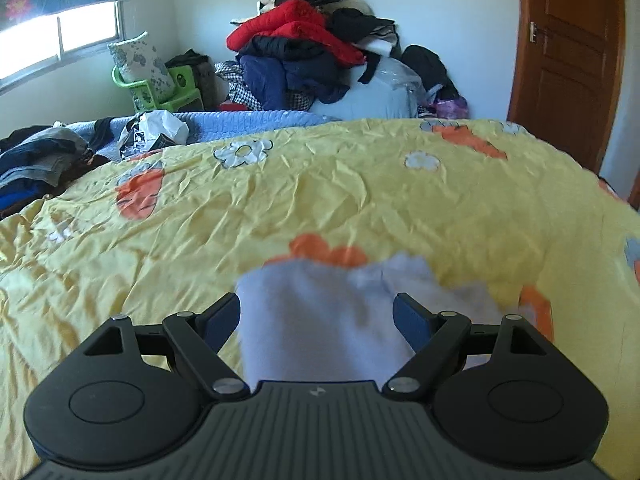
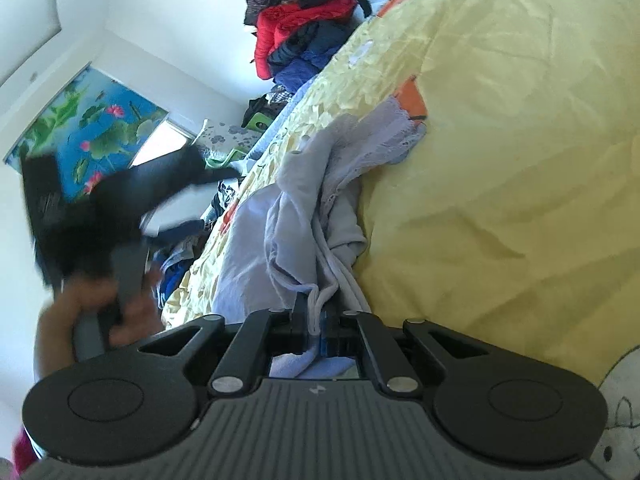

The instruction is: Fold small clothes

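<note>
A small pale lilac garment (image 1: 320,320) lies on the yellow bedsheet (image 1: 320,184). My left gripper (image 1: 318,308) is open, its blue-padded jaws spread wide either side of the blurred cloth. In the right wrist view the same garment (image 2: 304,208) is bunched and lace-trimmed, stretched across the sheet (image 2: 500,160). My right gripper (image 2: 316,320) is shut on the lilac garment's white-edged hem. The left gripper (image 2: 88,240), blurred and held in a hand, shows at the left of that view.
A tall pile of clothes (image 1: 312,44) stands against the far wall. Dark clothes (image 1: 40,160) lie at the bed's left edge, with a white bag (image 1: 160,128). A green chair (image 1: 160,84) and a wooden door (image 1: 568,60) are beyond.
</note>
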`<state>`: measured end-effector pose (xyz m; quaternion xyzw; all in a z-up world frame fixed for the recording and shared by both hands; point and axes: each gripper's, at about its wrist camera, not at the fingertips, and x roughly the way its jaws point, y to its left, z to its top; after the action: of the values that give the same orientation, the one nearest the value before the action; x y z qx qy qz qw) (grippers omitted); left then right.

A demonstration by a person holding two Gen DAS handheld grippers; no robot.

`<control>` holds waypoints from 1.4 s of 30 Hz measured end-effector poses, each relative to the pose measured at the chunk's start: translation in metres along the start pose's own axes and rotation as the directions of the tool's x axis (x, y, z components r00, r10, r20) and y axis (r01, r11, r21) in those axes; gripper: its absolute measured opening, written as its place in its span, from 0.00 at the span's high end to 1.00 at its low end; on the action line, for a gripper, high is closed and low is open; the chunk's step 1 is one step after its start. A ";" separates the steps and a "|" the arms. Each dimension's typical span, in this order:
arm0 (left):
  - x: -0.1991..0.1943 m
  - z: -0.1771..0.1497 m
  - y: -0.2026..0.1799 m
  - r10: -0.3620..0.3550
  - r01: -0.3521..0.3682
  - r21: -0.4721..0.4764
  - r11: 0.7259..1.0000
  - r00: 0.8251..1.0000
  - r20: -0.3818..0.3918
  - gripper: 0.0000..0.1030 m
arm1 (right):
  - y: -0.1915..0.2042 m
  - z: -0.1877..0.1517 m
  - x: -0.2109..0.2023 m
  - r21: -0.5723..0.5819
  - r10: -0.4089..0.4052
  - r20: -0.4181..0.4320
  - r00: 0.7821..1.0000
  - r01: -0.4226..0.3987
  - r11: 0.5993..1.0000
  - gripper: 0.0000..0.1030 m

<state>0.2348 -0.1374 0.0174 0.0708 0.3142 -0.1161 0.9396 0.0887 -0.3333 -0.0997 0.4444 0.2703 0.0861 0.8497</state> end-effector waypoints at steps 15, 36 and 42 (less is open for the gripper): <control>-0.044 -0.071 0.007 -0.042 0.042 -0.030 0.999 0.999 0.003 0.18 | 0.061 0.000 -0.034 -0.392 -0.184 0.187 0.965 0.245 0.887 0.60; -0.043 -0.091 0.022 -0.043 0.041 -0.074 0.996 0.999 -0.024 0.14 | 0.075 -0.006 0.012 -0.572 -0.394 0.217 0.893 0.443 0.690 0.41; -0.038 -0.086 0.052 -0.057 0.052 -0.161 0.986 0.998 -0.032 0.10 | 0.064 0.008 -0.009 -0.465 -0.319 0.169 0.933 0.361 0.808 0.33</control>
<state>0.1697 -0.0630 -0.0251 -0.0114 0.3414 -0.1148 0.9328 0.0911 -0.3045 -0.0409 0.1628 0.2793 -0.0203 0.9461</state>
